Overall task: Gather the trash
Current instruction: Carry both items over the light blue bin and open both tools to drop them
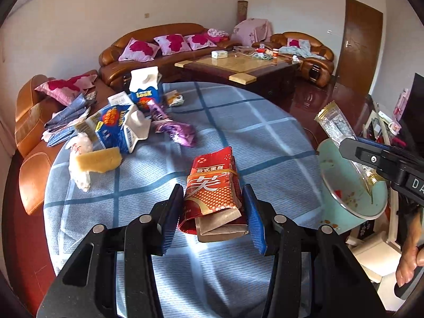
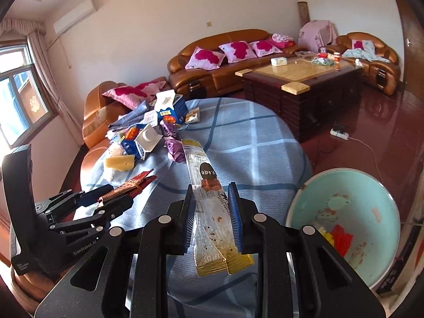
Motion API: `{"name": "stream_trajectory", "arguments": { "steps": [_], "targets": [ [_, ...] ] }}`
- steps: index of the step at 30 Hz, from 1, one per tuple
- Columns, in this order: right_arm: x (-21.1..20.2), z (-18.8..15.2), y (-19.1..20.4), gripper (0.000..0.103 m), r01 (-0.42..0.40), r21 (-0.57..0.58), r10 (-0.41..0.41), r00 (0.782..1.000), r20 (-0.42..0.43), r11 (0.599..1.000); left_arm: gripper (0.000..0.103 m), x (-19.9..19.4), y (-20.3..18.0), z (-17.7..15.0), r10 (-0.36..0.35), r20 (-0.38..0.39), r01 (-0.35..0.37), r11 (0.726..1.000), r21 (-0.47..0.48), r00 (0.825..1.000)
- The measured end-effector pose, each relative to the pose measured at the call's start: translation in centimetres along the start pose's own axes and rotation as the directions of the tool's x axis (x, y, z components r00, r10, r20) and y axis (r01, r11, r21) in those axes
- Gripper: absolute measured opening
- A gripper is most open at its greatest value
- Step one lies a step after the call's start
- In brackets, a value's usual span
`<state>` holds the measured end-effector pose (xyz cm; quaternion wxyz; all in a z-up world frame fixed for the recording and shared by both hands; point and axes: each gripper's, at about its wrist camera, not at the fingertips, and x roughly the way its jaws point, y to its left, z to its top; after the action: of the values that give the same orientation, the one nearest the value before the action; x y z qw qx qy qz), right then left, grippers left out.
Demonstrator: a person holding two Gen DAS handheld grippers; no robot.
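Two light, crinkly wrappers are carried: the red cake packet (image 1: 216, 190) clamped in the left gripper (image 1: 212, 220), the clear wrapper (image 2: 209, 206) pinched mid-length in the right gripper (image 2: 213, 217); both are judged slippery, easily crushed.

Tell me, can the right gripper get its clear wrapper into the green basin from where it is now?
Probably yes. The right gripper is shut on the clear wrapper, and the green basin sits open-topped just to its right, off the table's edge, with nothing between them. The left gripper, holding a red packet, is on the far side.

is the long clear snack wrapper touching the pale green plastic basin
Apart: the left wrist view shows the right gripper holding the long clear snack wrapper above the pale green plastic basin.
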<state>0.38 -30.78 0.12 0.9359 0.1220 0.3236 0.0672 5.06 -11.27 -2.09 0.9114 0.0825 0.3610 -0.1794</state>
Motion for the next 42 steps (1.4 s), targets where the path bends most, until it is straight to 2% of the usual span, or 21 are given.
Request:
{"name": "stream_trajectory", "arguments": {
  "steps": [16,23,28,35,38,42],
  "targets": [
    [-2.5,-1.0,-5.9,0.025,0.077,0.103,-0.081,0.996,0.034,0.992,0.046,0.4,-7.0,0.7,-0.053,-0.007,0.053,0.995,0.084,0.999],
    [-4.0,-0.8,-8.7,0.026,0.123,0.153,-0.136,0.988,0.073,0.981,0.046,0.9,-9.8,1.2,-0.085,-0.014,0.086,0.990,0.111,0.996],
    [-4.4,-1.1,-11.2,0.026,0.181,0.196,-0.199,0.977,0.076,0.964,0.046,1.3,-11.8,2.0,-0.103,-0.008,0.103,0.985,0.136,0.995],
    [-4.0,-2.2,-15.7,0.026,0.265,0.295,-0.286,0.958,0.027,0.918,0.046,2.4,-15.1,2.8,-0.138,-0.016,0.139,0.976,0.168,0.990],
    [-4.0,-2.7,-16.9,0.027,0.302,0.306,-0.322,0.947,0.014,0.903,0.046,3.3,-16.7,2.9,-0.151,-0.034,0.155,0.972,0.176,0.988],
    [-3.8,-3.2,-18.2,0.027,0.312,0.338,-0.330,0.944,-0.006,0.888,0.046,4.6,-18.7,2.9,-0.168,-0.072,0.178,0.967,0.184,0.983]
  ]
}}
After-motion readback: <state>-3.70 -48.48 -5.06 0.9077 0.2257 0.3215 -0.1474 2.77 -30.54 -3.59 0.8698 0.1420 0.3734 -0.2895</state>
